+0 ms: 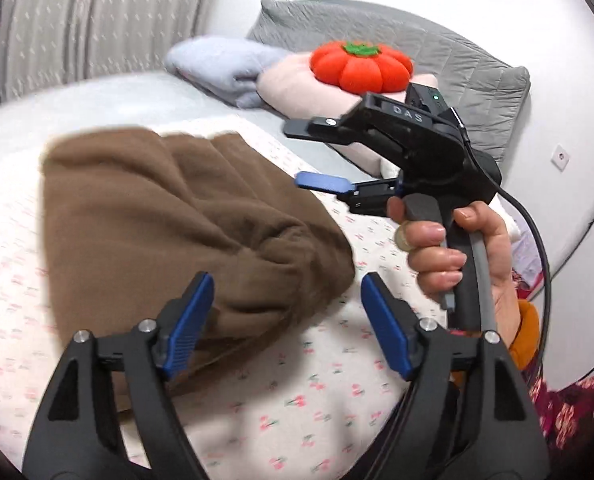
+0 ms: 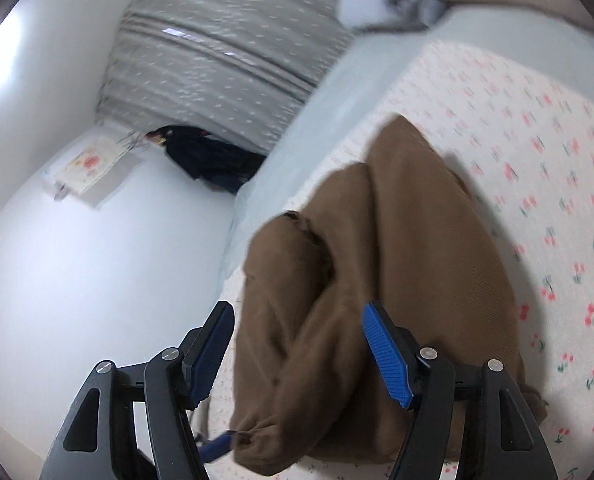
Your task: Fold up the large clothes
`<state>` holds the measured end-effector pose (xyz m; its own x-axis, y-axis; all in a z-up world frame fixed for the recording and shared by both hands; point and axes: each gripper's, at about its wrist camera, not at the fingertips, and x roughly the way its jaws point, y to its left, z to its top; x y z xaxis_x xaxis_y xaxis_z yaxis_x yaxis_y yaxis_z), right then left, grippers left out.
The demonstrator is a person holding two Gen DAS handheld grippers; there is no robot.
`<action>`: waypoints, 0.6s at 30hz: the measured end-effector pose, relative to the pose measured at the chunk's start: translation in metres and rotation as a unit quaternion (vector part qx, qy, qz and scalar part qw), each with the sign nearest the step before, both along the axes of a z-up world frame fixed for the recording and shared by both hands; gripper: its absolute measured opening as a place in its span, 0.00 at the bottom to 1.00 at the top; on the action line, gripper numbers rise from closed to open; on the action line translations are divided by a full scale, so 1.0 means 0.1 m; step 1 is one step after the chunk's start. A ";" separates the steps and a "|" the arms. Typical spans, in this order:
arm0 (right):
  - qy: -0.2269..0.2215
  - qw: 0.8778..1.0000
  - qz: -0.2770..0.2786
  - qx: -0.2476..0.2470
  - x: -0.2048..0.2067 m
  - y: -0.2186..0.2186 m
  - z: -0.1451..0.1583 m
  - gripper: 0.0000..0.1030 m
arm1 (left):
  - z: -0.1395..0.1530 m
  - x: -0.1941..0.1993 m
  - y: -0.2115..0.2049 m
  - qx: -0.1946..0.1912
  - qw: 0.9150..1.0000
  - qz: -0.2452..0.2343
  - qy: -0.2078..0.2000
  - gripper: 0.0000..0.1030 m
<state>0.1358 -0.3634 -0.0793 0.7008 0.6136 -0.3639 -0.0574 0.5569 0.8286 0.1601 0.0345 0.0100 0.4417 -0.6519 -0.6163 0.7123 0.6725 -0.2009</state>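
Bedroom with a bed set against pale walls

A white sheet printed with small cherries point(image 1: 297, 396) is covering the bed point(image 2: 325, 92), grey and pink pillows point(image 1: 449, 68) are leaning at its head with a red pumpkin-shaped cushion point(image 1: 361, 66) sitting on them, a pale patterned curtain point(image 1: 97, 16) is hanging behind, a wall socket point(image 1: 560, 157) is showing on the white wall, and dark clothing point(image 2: 209, 160) is lying on the floor.

Both wrist cameras look down close over their claws, sharing the brown garment point(image 1: 169, 216) on the bed.
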 end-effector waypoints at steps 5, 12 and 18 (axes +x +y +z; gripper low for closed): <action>0.015 0.997 0.065 -0.025 0.36 0.39 0.09 0.67 | 0.10 0.15 0.39 0.001 0.998 0.056 -0.028 0.82; 0.142 0.978 0.116 -0.099 1.25 0.77 -0.31 0.66 | -0.28 0.79 0.99 -0.042 0.986 0.146 0.074 0.82; 0.128 0.974 0.148 -0.110 1.39 1.02 -0.27 0.13 | -0.64 1.11 1.11 -0.033 0.974 0.198 0.103 0.77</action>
<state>0.2746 -0.2618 -0.1067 0.3740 0.6620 -0.6495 -0.0491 0.7135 0.6989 0.2714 0.1455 -0.0542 0.5379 -0.4960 -0.6817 0.3386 0.8676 -0.3641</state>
